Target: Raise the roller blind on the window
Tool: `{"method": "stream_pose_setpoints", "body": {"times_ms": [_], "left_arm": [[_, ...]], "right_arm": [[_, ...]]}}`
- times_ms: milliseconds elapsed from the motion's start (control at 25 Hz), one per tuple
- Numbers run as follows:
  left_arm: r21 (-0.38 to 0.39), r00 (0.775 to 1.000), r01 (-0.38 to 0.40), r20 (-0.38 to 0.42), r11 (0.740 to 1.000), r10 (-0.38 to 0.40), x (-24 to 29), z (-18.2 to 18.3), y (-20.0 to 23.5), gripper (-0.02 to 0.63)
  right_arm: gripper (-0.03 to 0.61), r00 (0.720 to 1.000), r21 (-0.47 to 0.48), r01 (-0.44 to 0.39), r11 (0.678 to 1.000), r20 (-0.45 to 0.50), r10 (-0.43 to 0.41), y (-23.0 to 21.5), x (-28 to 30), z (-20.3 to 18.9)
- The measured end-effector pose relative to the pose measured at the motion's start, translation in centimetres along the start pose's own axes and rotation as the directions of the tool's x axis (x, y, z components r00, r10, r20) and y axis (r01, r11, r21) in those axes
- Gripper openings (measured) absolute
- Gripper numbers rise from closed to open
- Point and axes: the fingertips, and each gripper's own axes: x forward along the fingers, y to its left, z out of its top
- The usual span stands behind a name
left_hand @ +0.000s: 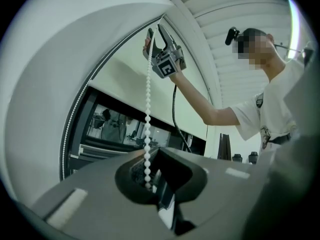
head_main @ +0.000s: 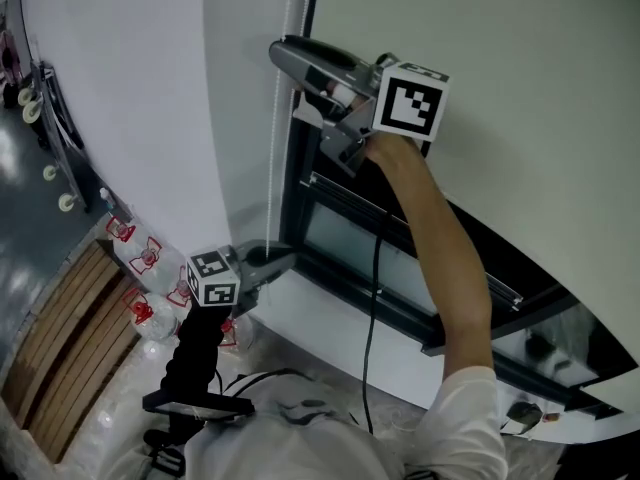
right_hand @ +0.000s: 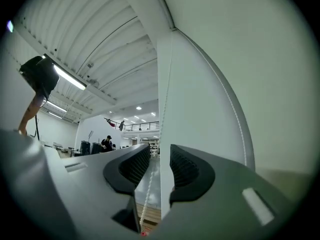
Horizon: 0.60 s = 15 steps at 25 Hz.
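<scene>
The white roller blind (head_main: 500,88) hangs over most of the dark-framed window (head_main: 300,198), and glass shows below its hem. A white bead chain (head_main: 272,188) drops along the frame's left side. My left gripper (head_main: 280,258) is low, level, and shut on the chain (left_hand: 147,109), whose beads run into its closed jaws (left_hand: 150,184). My right gripper (head_main: 290,83) is raised high on the same chain and also shows in the left gripper view (left_hand: 154,34). Its jaws (right_hand: 160,166) are open, and the chain (right_hand: 146,204) passes through the gap without the pads pressing on it.
Several clear bottles with red labels (head_main: 145,258) stand on the floor by the wall, next to wooden slats (head_main: 60,348). A black cable (head_main: 372,308) hangs from the right gripper. The person's white-shirted body (left_hand: 270,109) is close to the window.
</scene>
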Motion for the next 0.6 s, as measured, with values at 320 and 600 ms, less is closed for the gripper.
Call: {"method": "stream_pose_setpoints", "body": {"times_ms": [320, 600], "left_arm": [[0.008, 1.0, -0.011, 0.004, 1.0, 0.011, -0.4, -0.4, -0.1, 0.0], [-0.001, 1.0, -0.008, 0.001, 1.0, 0.008, -0.5, -0.6, 0.2, 0.0]], "right_arm": [[0.014, 0.999, -0.005, 0.005, 1.0, 0.04, -0.005, 1.3, 0.6, 2.3], [0.008, 0.999, -0.005, 0.017, 1.0, 0.049, -0.016, 0.9, 0.1, 2.0]]}}
